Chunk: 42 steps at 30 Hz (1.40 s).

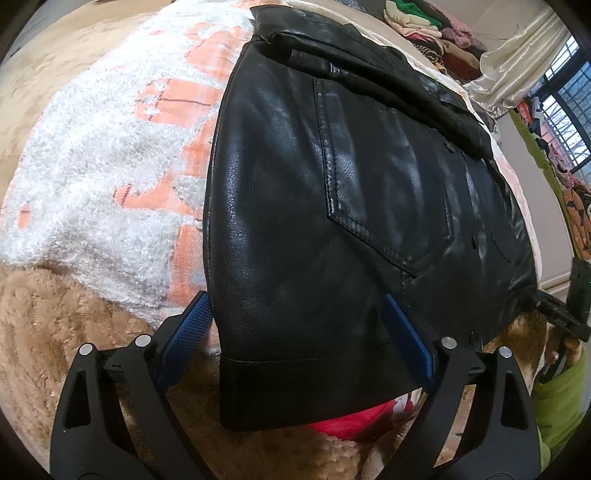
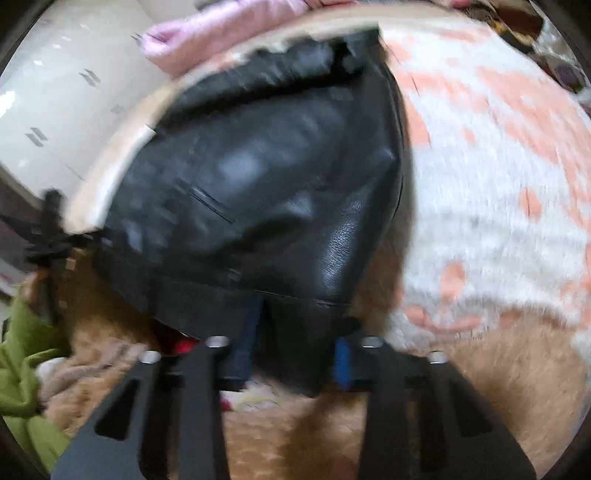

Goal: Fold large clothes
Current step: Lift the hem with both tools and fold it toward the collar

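right tool (image 2: 291,354) clamped on hem of black leather jacket (image 2: 266,177); left tool (image 1: 295,332) apart, straddling other hem corner, pads not pressing. jacket flat on bed's white-and-orange blanket (image 1: 103,177). leather likely heavy, stiffish, slick: grip hem band. clothes pile (image 1: 436,33) and window beyond.

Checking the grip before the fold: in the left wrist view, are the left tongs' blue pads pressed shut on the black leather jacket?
No. The left tongs stand wide open, straddling the black leather jacket.
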Each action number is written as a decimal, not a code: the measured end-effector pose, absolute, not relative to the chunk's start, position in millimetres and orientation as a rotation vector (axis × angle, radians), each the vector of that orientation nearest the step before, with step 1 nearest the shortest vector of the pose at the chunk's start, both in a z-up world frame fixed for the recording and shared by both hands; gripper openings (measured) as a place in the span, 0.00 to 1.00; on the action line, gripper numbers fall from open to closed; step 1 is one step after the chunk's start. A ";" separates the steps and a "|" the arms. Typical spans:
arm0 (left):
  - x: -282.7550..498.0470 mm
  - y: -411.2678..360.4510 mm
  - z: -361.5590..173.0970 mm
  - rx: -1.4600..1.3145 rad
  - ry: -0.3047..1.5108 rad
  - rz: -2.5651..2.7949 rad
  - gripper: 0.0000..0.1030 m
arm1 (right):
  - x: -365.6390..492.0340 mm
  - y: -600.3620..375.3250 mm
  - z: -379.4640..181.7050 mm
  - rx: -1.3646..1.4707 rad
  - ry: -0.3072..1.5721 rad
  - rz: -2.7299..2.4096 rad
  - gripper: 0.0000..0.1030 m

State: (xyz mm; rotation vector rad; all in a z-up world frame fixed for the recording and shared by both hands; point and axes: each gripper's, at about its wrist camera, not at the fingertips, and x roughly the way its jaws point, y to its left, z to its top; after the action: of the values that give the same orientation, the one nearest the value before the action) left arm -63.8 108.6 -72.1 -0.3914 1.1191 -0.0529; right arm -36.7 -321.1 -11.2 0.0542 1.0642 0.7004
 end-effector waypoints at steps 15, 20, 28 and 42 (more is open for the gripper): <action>-78.0 112.1 -42.1 -0.416 1.022 -0.066 0.09 | -7.0 -320.6 74.8 0.235 0.738 0.817 0.11; -66.4 114.8 -1.3 -0.387 0.906 -0.069 0.08 | -0.8 -320.4 84.4 0.276 0.689 0.791 0.11; -29.9 122.9 41.8 -0.421 0.782 -0.066 0.08 | 29.2 -326.6 101.5 0.355 0.610 0.744 0.11; 43.8 136.5 70.7 -0.495 0.694 -0.044 0.09 | 107.7 -303.3 124.7 0.401 0.554 0.654 0.11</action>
State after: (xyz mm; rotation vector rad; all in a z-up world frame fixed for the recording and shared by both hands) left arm 43.8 136.5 70.7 -0.4952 0.6944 -0.0444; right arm 107.7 -303.3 124.7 0.4013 0.5542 0.6543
